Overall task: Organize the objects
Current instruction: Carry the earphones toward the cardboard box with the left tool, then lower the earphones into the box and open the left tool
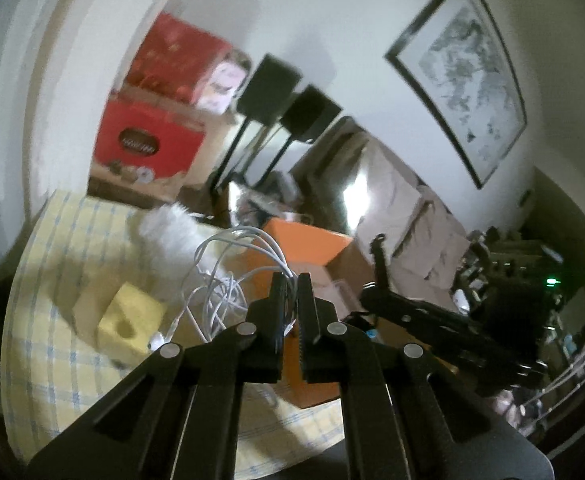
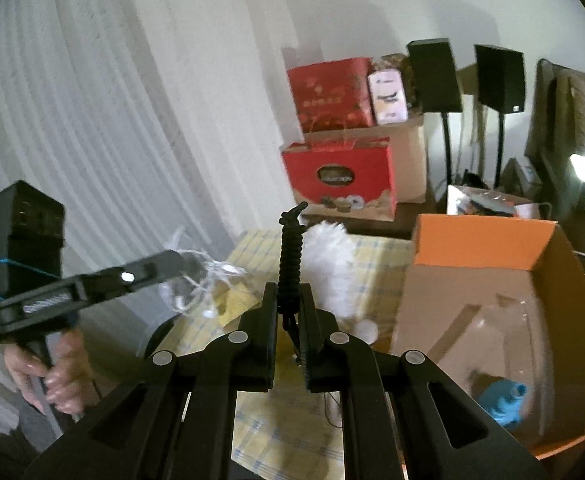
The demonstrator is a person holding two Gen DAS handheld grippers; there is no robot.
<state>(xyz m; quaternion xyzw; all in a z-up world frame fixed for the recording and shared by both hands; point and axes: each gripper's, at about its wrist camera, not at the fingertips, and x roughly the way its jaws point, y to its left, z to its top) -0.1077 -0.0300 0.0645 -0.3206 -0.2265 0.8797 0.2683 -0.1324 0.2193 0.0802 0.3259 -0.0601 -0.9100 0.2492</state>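
Left claw (image 1: 291,280) grips a tangled white cable (image 1: 228,264), lifted above the table (image 1: 52,280). Right claw (image 2: 288,292) grips a coiled black cord (image 2: 291,256), long axis upright. The orange box (image 2: 484,240) lies right of both, nearer the right claw.
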